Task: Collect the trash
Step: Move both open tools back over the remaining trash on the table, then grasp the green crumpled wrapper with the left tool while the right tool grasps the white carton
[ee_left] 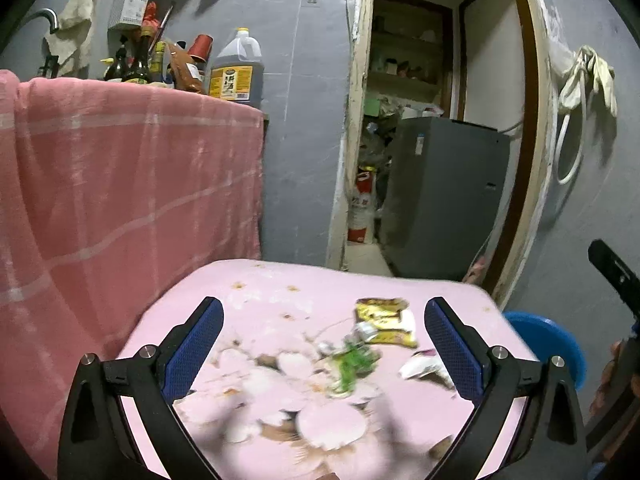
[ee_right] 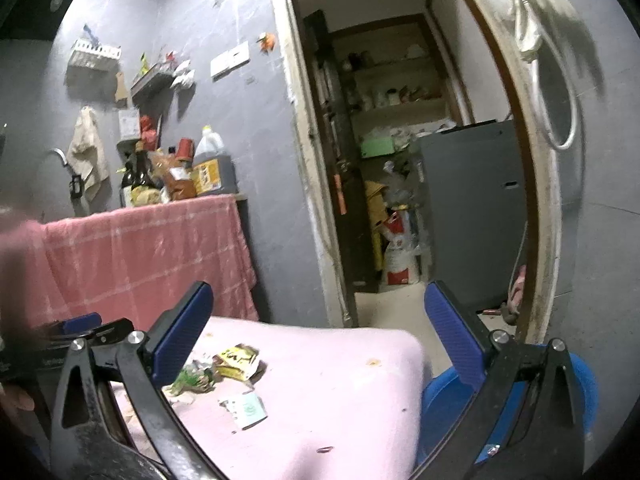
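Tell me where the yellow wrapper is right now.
The yellow wrapper lies on the pink table, toward its far side, touching the green scraps. In the right wrist view it sits left of centre, beside that gripper's left finger.

Each gripper has 2 black fingers with blue pads.

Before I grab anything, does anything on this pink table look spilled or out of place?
Yes. Litter sits loose on the pink tablecloth: a crumpled yellow wrapper, green scraps scattered beside it, and a torn white packet near the right edge. Brownish stains dot the cloth. Both the left gripper and right gripper are open, holding nothing.
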Action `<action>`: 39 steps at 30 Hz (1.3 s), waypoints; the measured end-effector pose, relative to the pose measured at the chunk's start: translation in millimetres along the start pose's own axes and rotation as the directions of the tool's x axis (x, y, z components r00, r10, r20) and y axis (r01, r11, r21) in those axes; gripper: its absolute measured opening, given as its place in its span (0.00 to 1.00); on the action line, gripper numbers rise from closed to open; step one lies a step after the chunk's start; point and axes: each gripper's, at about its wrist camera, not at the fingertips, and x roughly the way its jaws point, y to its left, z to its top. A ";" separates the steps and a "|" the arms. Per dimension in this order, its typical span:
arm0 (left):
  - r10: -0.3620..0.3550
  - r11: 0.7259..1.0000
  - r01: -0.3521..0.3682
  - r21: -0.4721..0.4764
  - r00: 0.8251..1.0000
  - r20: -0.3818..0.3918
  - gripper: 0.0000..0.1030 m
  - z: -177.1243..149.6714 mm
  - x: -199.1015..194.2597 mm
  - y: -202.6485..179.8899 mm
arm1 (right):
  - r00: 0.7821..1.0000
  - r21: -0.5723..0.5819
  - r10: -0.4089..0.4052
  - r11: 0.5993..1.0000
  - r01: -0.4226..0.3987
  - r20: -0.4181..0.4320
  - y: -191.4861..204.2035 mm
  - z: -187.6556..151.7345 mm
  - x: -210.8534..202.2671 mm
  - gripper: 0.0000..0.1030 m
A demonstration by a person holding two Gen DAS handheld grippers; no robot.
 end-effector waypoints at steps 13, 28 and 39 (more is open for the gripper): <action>0.003 0.999 0.007 0.052 0.982 -0.188 0.96 -29.2 27.3 13.8 | 0.961 -0.059 0.005 0.998 -0.022 -0.275 19.3 -29.2 51.9 1.00; -0.088 0.996 0.072 -0.059 0.932 -0.351 0.83 -35.8 61.8 26.3 | 0.865 -0.052 0.078 0.991 -0.119 -0.496 33.5 -60.8 89.9 0.85; -0.196 0.980 0.168 -0.103 0.892 -0.408 0.54 -34.1 77.1 24.5 | 0.766 -0.001 0.135 0.985 -0.174 -0.628 39.1 -77.5 114.1 0.61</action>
